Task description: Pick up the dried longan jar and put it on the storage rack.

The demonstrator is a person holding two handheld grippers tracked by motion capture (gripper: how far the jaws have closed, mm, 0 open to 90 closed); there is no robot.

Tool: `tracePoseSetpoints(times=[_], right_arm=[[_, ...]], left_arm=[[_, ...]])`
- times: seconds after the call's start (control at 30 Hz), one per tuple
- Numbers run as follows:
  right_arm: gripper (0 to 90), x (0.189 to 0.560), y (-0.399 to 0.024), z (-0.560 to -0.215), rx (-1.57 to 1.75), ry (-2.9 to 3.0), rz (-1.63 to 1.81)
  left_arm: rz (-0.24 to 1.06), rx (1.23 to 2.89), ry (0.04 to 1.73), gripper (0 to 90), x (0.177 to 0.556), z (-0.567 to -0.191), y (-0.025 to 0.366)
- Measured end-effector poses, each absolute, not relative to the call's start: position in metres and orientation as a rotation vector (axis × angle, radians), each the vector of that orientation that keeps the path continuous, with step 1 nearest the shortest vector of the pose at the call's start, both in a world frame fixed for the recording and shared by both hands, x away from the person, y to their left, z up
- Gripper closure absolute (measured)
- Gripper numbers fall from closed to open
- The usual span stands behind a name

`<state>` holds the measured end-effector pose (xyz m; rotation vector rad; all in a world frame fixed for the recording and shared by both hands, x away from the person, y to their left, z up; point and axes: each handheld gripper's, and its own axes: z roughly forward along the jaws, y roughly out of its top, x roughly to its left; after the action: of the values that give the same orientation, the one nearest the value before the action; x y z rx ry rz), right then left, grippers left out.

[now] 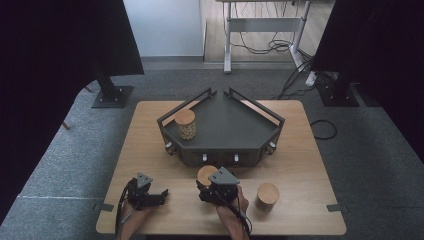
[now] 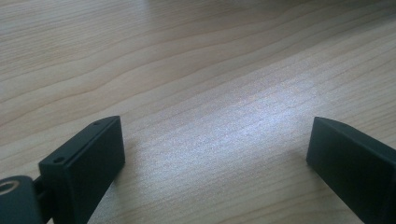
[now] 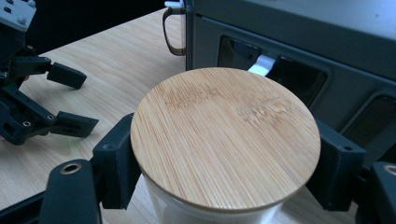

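Left gripper [image 1: 150, 192]: rests on the pale wooden desk [image 1: 300, 150], jaws released and empty, apparently parked while the other works; dark grey angular metal tray [image 1: 225, 130], one, mid-desk, holds one clear glass jar with round bamboo lid [image 1: 185, 124] in its left corner; right gripper [image 1: 212, 187]: jaws clenched on a second bamboo-lidded jar [image 3: 224, 135], just before the tray front, likely bound for it; third lidded jar [image 1: 267, 195] waits right; jars, three.

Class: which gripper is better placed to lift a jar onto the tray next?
Right. The right gripper is shut on the jar just before the tray; the left gripper stands open over bare table.
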<state>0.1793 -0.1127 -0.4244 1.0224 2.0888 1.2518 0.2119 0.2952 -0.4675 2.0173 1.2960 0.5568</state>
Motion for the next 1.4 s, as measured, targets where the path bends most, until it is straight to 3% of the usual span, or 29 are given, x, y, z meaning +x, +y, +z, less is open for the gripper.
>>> tracePoseSetpoints(times=[1.4], right_arm=[[24.0,0.189,-0.119,-0.383,0.983,2.089,1.305]], left_arm=[[0.556,2.015,1.297,4.1,0.212,-0.468,0.295]])
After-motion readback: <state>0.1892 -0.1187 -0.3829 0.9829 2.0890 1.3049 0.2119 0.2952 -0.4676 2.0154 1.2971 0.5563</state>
